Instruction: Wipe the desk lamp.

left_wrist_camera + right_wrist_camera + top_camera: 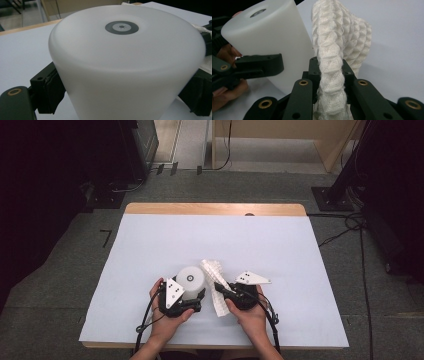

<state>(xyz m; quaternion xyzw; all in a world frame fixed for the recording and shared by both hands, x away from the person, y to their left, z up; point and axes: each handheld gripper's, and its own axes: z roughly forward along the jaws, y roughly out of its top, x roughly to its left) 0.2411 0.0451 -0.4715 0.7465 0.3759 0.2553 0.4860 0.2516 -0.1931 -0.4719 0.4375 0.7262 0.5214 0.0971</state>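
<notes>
A white frosted cup [191,280] stands upside down on the table, a grey disc on its upturned base [121,27]. My left gripper [196,298] is shut on the cup, one black jaw on each side of its wall, as the left gripper view shows. A white waffle-knit cloth [215,285] lies bunched just right of the cup [272,40]. My right gripper [220,289] is shut on the cloth [332,75], which rises in a fold between its jaws and leans against the cup.
A pale blue-white sheet [260,250] covers the wooden table [215,209]. Beyond the table's far edge are cables, a stand's base [332,197] and dark equipment on a grey floor.
</notes>
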